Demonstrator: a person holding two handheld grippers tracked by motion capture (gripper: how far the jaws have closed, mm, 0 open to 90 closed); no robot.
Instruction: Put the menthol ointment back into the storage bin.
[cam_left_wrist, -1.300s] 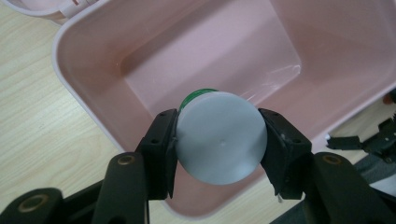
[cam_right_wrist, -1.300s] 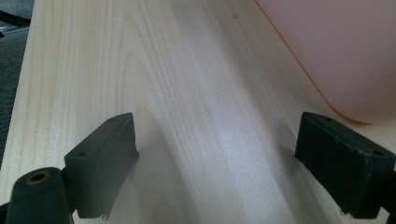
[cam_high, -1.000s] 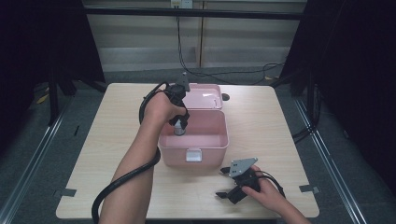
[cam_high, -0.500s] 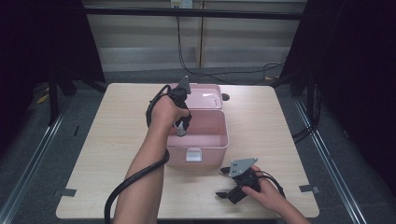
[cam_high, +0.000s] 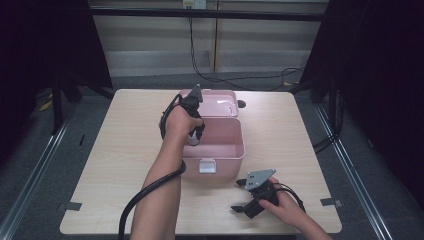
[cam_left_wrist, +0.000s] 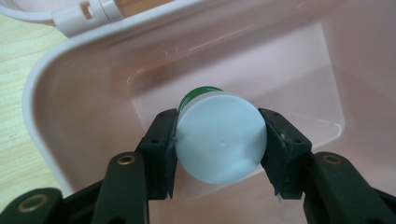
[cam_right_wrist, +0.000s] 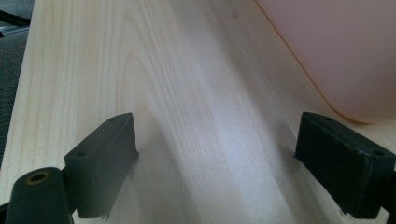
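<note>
A pink plastic box (cam_high: 235, 152) stands open at the middle of the table, its lid (cam_high: 220, 103) folded back. My left gripper (cam_high: 192, 132) reaches down into the box and is shut on a small bottle with a white cap (cam_left_wrist: 219, 138) and a green body (cam_left_wrist: 194, 95); both pads press on the cap's sides (cam_left_wrist: 164, 149). The bottle hangs above the box floor (cam_left_wrist: 299, 93). My right gripper (cam_high: 244, 197) rests low over the table near its front edge, right of the box, open with nothing between its jaws (cam_right_wrist: 215, 154). The box wall (cam_right_wrist: 336, 51) shows at the upper right of the right gripper view.
A white latch (cam_high: 206, 165) sits on the box's front wall. A small dark thing (cam_high: 241, 104) lies on the table just right of the lid. The left gripper's cable (cam_high: 145, 195) trails along the forearm. Bare wood (cam_high: 125, 150) lies left of the box.
My left gripper has sunk deeper into the box with the bottle still in it. The right gripper has stayed in place.
</note>
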